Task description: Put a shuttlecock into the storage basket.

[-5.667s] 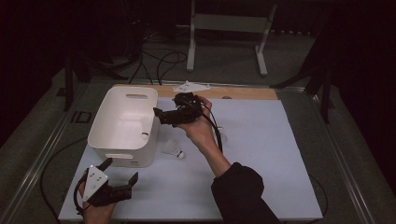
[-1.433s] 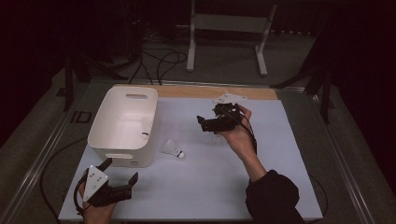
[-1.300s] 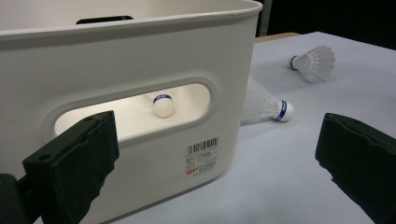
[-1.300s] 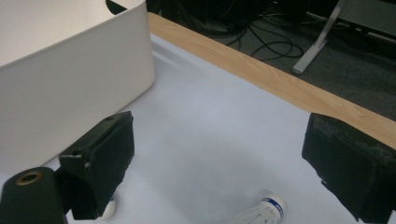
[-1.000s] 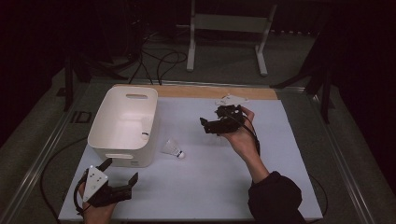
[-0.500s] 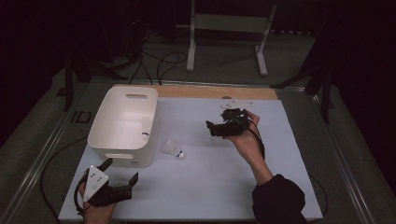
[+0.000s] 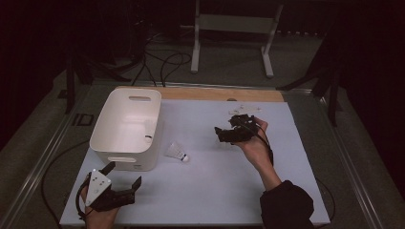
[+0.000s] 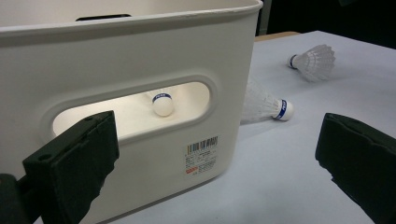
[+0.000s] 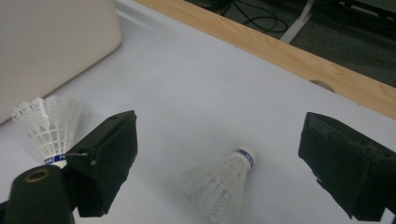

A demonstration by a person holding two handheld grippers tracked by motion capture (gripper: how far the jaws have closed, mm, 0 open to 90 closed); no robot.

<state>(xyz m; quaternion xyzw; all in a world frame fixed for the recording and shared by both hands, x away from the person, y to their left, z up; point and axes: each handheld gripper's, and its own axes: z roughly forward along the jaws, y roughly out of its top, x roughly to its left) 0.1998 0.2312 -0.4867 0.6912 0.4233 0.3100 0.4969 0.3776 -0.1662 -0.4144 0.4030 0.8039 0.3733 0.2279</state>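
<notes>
right gripper (image 9: 219,163) | wide apart (empty) | over shuttlecock (image 9: 224,179)

The left hand-held gripper (image 8: 219,163) has its black jaws spread wide at the frame's lower corners. A white bin (image 8: 140,46) fills the upper left, one shuttlecock (image 8: 162,102) visible through its handle slot. Two more shuttlecocks lie on the pale worktop (image 8: 289,186): one (image 8: 266,103) beside the bin's corner, another (image 8: 314,62) at upper right.

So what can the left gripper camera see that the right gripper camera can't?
Left gripper view: a white feathered shuttlecock inside the white plastic bin, seen through its handle slot, and a barcode sticker. Right gripper view: the wooden table edge and floor cables. Both show open black tongs, the bin and two shuttlecocks lying on the white tabletop.
</notes>
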